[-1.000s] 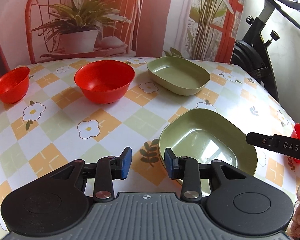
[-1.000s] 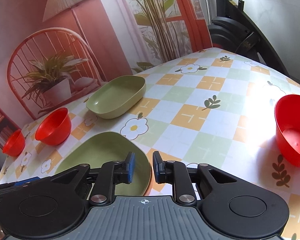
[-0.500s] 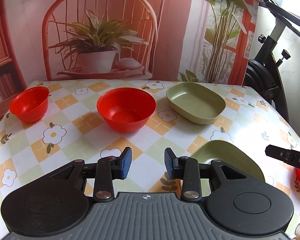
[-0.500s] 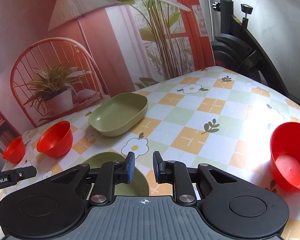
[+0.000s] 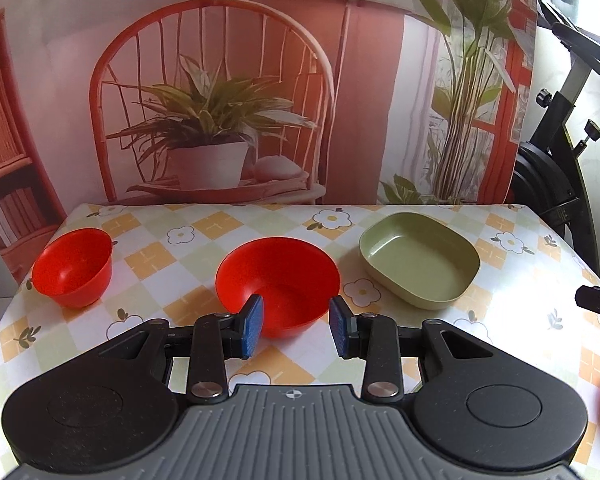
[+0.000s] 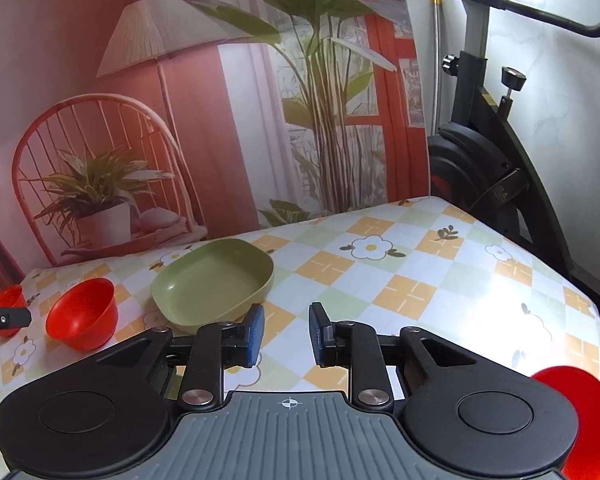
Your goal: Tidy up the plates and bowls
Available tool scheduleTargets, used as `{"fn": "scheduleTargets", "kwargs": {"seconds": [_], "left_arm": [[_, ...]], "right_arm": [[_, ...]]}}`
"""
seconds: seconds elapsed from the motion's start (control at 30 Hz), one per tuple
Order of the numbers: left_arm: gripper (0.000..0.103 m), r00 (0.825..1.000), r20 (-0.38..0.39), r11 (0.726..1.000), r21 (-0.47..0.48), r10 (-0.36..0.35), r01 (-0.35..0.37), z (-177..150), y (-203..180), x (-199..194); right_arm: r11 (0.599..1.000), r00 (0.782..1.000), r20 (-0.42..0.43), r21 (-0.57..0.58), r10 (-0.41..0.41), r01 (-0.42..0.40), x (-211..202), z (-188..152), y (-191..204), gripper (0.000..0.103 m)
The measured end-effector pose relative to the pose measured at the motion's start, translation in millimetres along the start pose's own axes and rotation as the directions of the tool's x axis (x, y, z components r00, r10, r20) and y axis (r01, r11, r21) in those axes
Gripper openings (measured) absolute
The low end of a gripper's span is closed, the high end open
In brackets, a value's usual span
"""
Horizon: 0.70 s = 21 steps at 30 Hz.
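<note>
The left gripper (image 5: 296,327) hangs above the near part of the table (image 5: 152,254), jaws apart and empty, and the big red bowl (image 5: 278,280) lies straight ahead of it: seen along the fingers, the bowl's near wall fills the gap between the two blue pads (image 5: 252,326). Being round, that bowl has no long axis to line up with; what matters is that its near rim sits just beyond and below the fingertips, so a short forward and downward move would put one pad inside the rim and one outside. A small red bowl (image 5: 73,266) stands well apart at the far left, and the green plate (image 5: 420,258) lies to the right of the big bowl, its long side running left to right.

The right gripper (image 6: 286,334) also has its jaws parted with nothing between them. From its view the green plate (image 6: 214,280) lies ahead and to the left, and another red bowl (image 6: 592,420) sits at the near right, half hidden behind the gripper body. A second plate is not visible in either view.

My judgement: the left hand is the nearer one for the big red bowl, and the right for the bowl at the near right
</note>
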<state>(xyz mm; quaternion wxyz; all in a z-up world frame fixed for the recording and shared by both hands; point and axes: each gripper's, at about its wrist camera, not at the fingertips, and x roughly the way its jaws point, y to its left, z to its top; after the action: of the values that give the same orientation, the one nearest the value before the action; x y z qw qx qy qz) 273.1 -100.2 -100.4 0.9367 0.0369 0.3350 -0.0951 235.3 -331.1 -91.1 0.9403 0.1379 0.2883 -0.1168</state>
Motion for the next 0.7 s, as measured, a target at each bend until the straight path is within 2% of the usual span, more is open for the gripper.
{"fn": "scheduleTargets", "kwargs": {"seconds": [0.27,0.6,0.7], "left_arm": [[0.038,1.000,-0.017,0.999,0.043,-0.012,0.013,14.1,-12.3,27.5],[0.038,0.992,-0.044,0.990,0.070,-0.121,0.124,39.3,-35.4,69.6],[0.038,0.990,-0.062,0.989,0.066,-0.127,0.131,45.3,-40.2,85.8]], "right_arm": [[0.999,1.000,-0.023,-0.037,-0.011,0.010,36.9,14.5,-3.5,0.023],[0.999,0.998,-0.065,-0.045,-0.011,0.008,82.5,25.3,-7.6,0.023],[1.000,0.997,-0.079,-0.025,0.003,-0.005,97.8,28.3,-10.2,0.023]]}}
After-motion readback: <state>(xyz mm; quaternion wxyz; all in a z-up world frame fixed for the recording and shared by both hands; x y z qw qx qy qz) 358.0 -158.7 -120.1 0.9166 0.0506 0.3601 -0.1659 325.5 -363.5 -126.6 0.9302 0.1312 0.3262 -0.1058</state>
